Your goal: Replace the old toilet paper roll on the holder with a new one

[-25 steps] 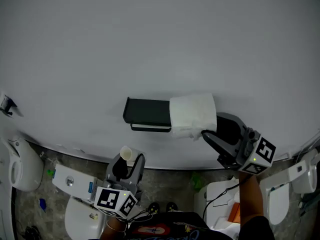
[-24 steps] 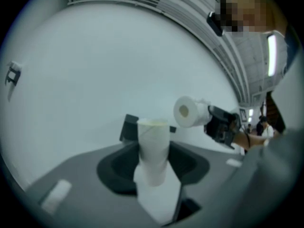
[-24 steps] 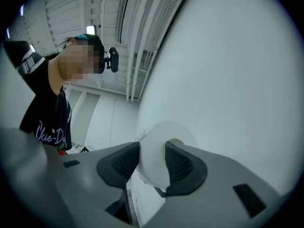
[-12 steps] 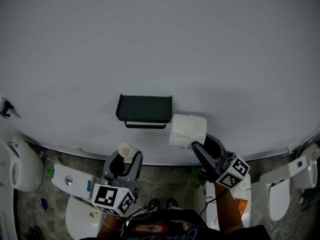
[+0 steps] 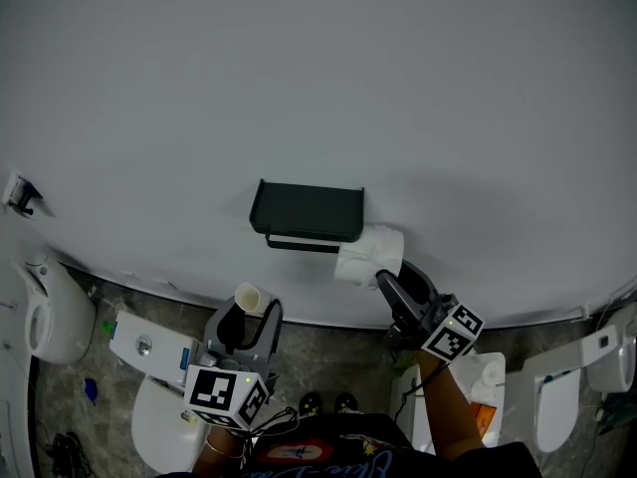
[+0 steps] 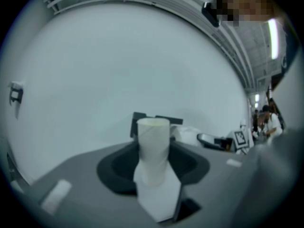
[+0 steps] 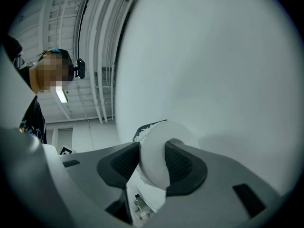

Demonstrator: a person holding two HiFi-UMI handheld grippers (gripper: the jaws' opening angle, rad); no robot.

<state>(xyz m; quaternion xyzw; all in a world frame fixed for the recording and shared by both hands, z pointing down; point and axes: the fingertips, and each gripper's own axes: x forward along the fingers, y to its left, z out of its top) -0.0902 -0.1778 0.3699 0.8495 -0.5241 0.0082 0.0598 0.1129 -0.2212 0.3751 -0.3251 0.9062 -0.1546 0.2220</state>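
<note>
A black toilet paper holder (image 5: 307,210) is fixed to the white wall, its bar (image 5: 299,240) bare. My right gripper (image 5: 388,279) is shut on a full white toilet paper roll (image 5: 370,255), held just right of and below the holder's right end. The roll (image 7: 156,161) is pinched between both jaws in the right gripper view. My left gripper (image 5: 247,317) sits lower left, shut on an empty cardboard tube (image 5: 249,300) that stands upright between the jaws (image 6: 153,148). The holder (image 6: 142,120) shows behind the tube in the left gripper view.
The wall (image 5: 318,88) fills most of the head view. Below it are toilets (image 5: 45,317) (image 5: 572,381), a cistern (image 5: 149,347) and a stone floor (image 5: 328,361). A small bracket (image 5: 18,195) sits on the wall at the left.
My right gripper has come down and to the left with the roll, from the holder's right side to below its right end. The left gripper has barely moved.
</note>
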